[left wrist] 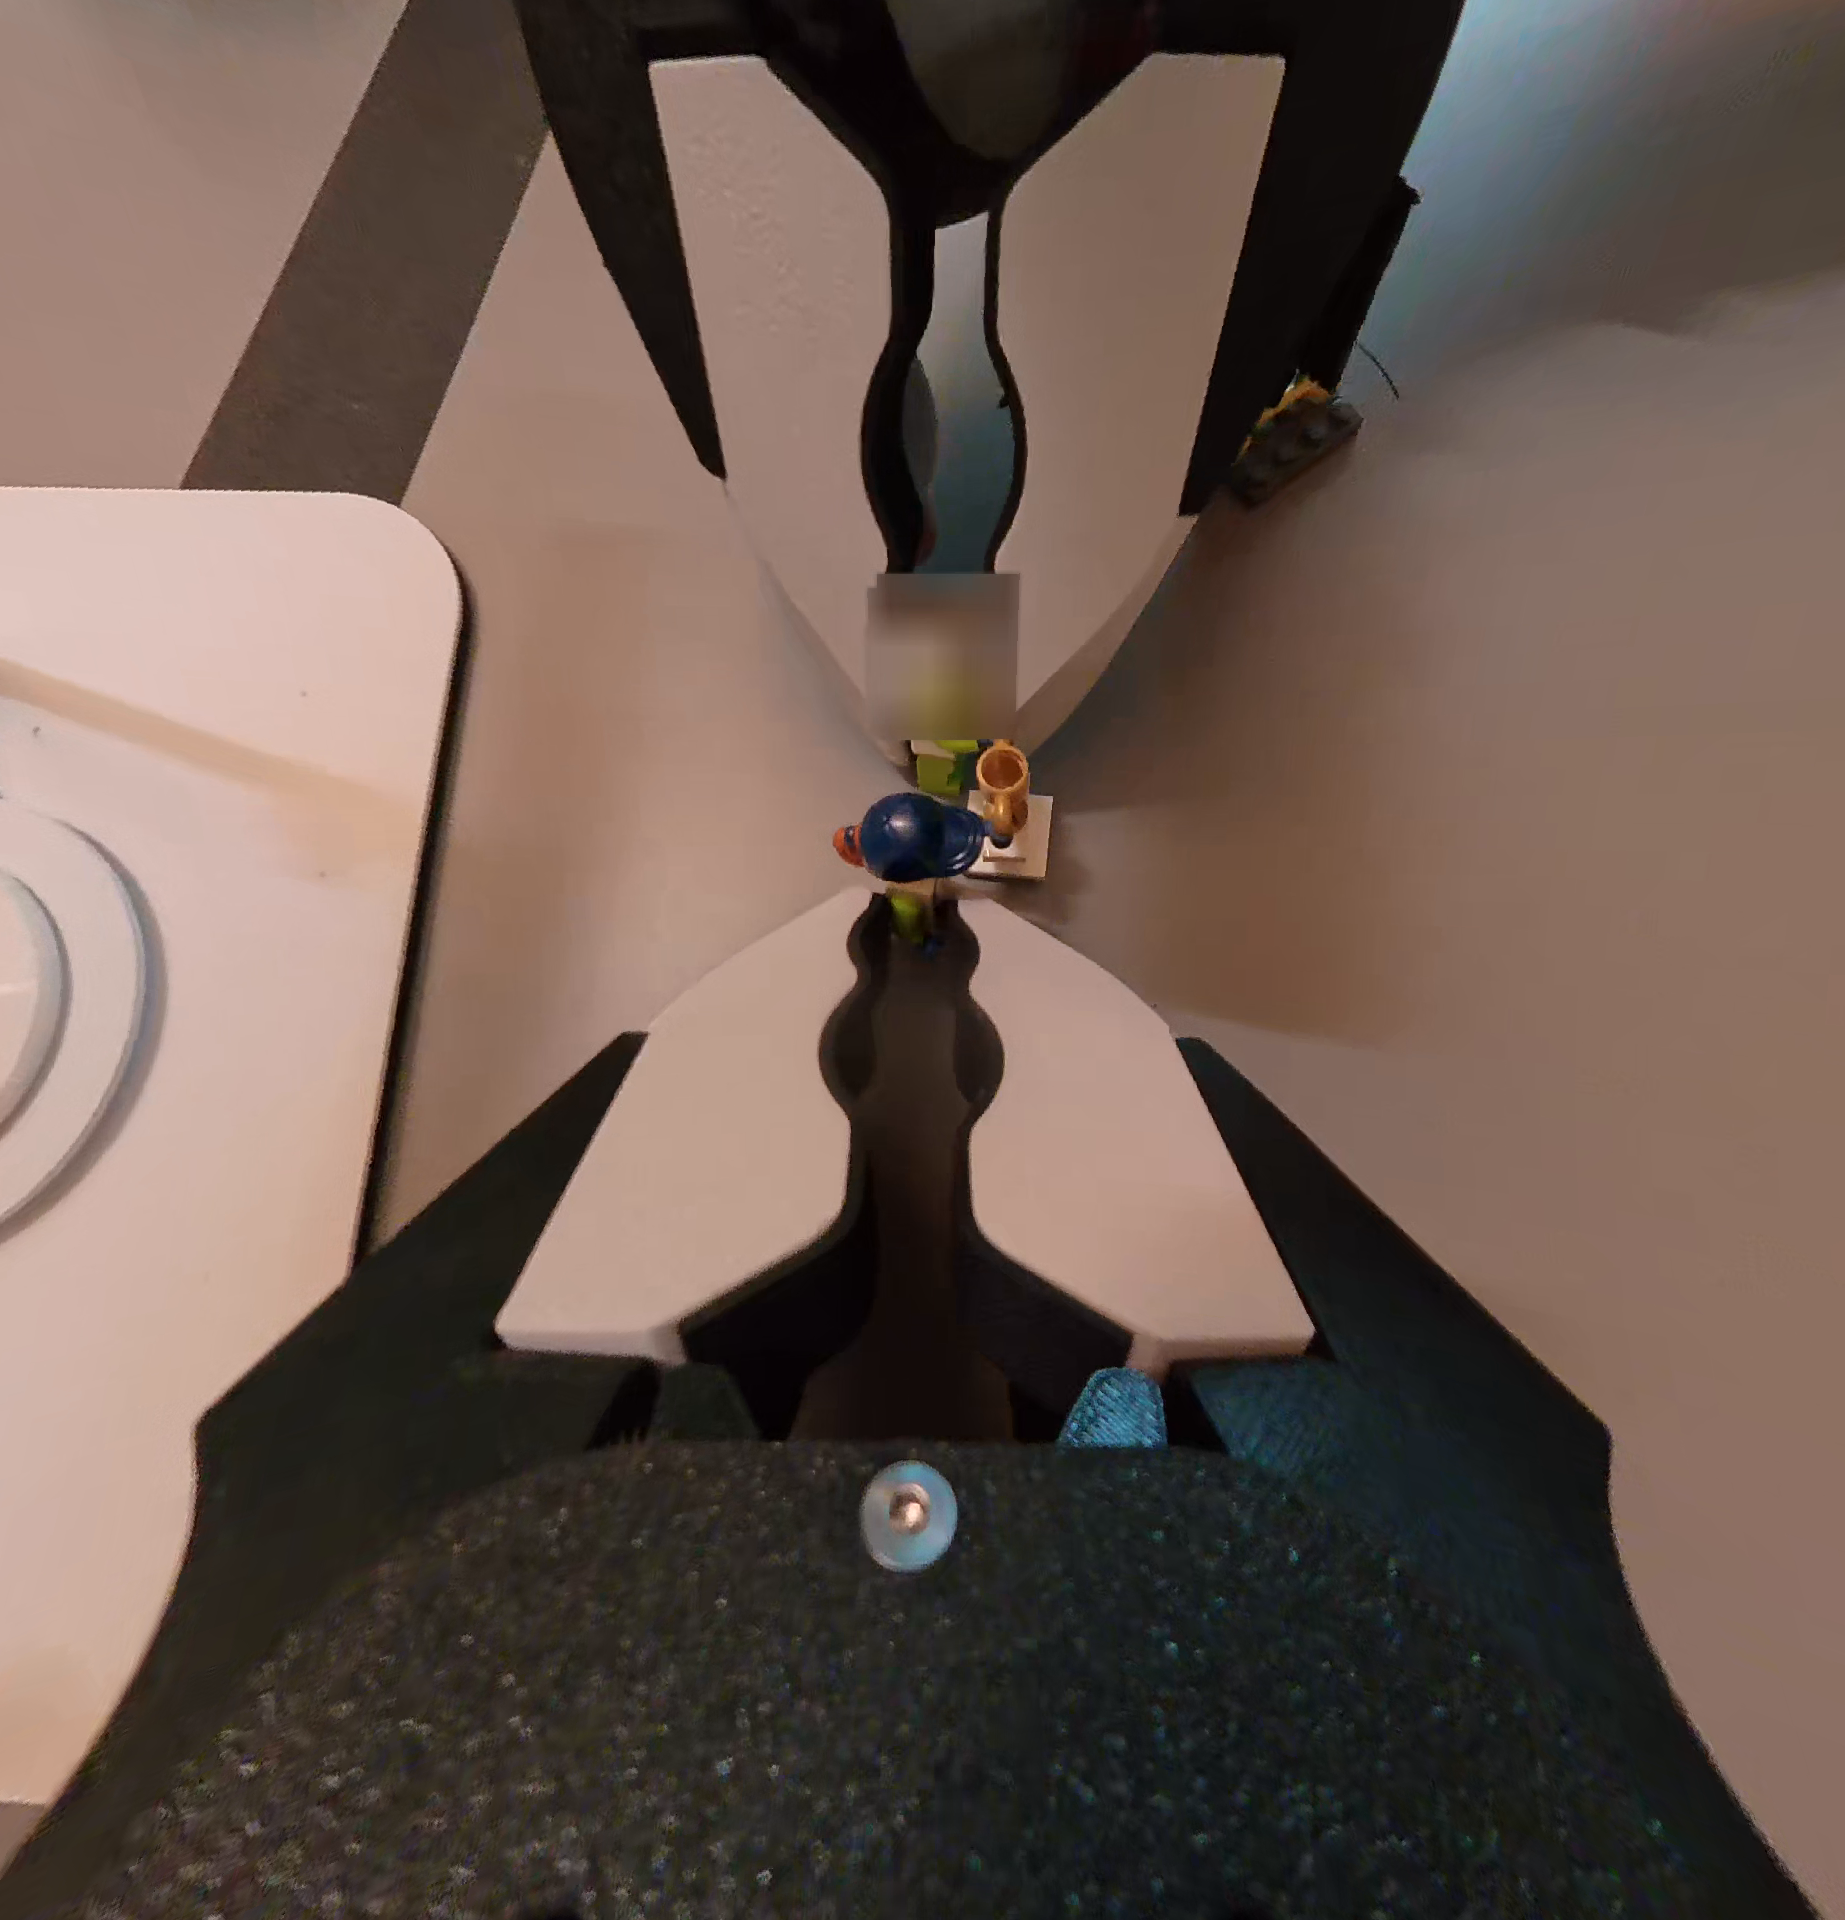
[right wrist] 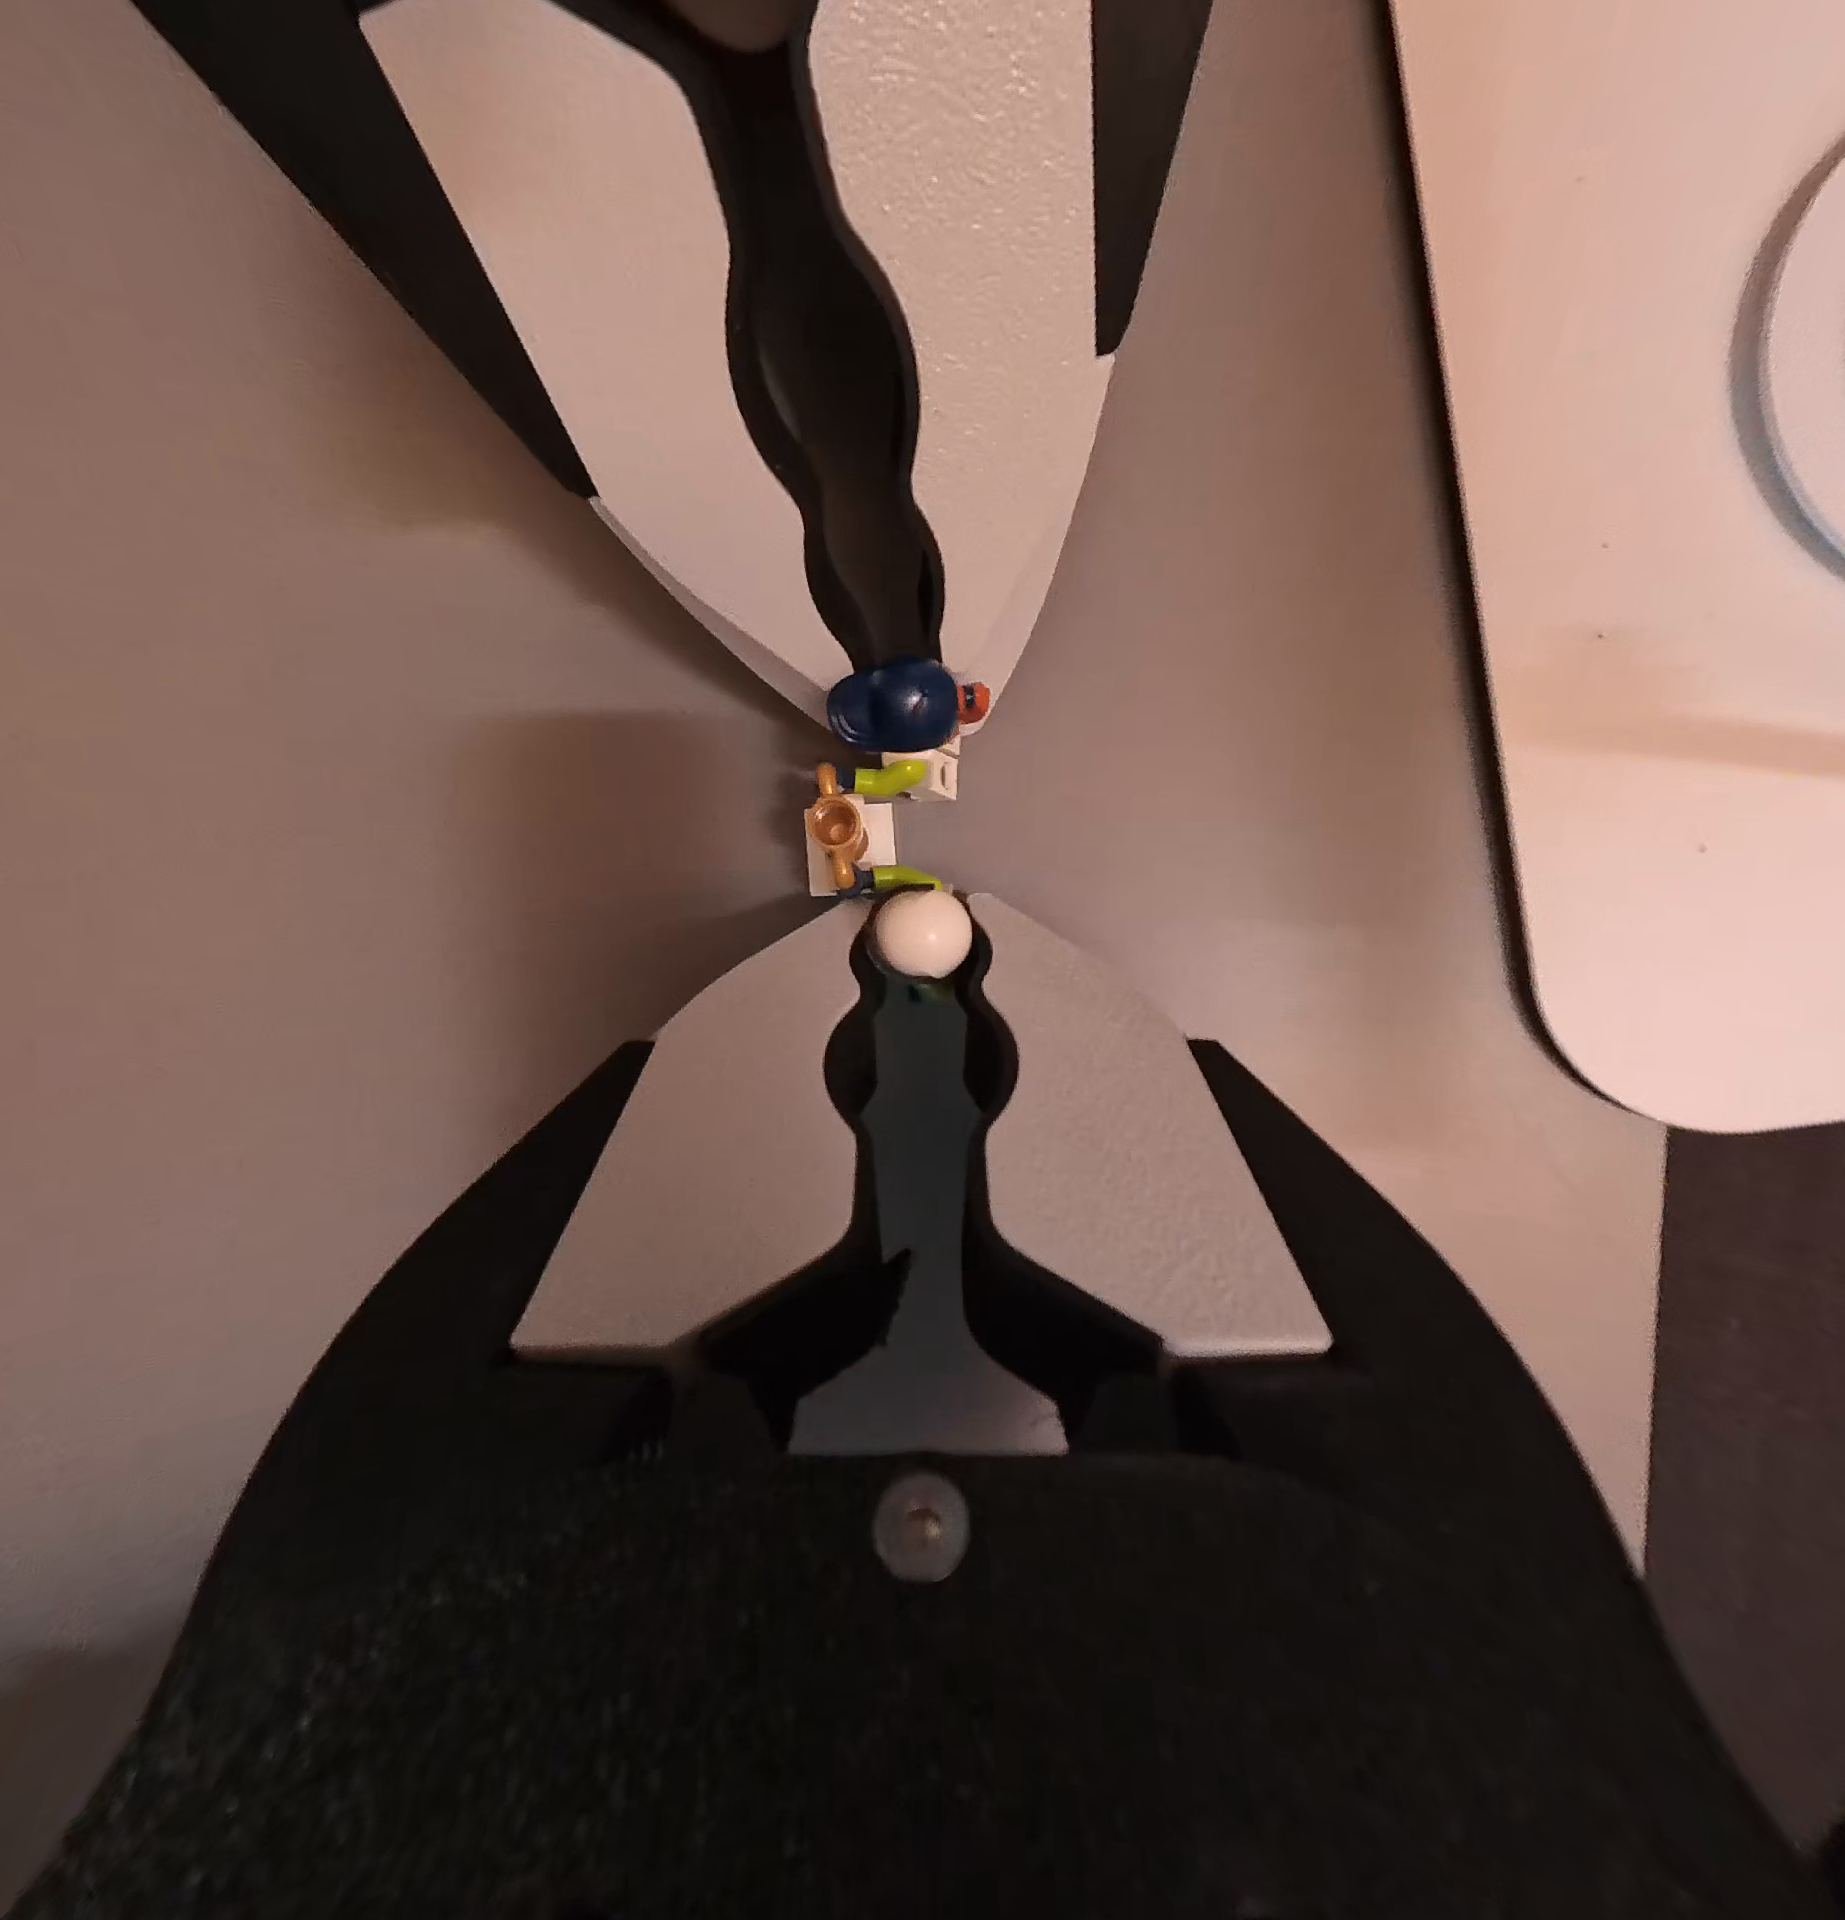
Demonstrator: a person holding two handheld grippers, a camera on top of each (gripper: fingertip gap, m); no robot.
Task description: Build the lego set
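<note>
In the left wrist view, the left gripper is clenched on a minifigure with a blue cap; the right gripper meets it from the far side, and a gold cup on a small white brick sits between them; a dark plate lies well apart on the table; a white board is at the left.

In the right wrist view, the right gripper is clenched on a minifigure with a white head; both figures are held tip to tip above the table; the grips look shallow, so I judge that a small twist while pressing could pop a figure out, or knock the cup off its brick.
</note>
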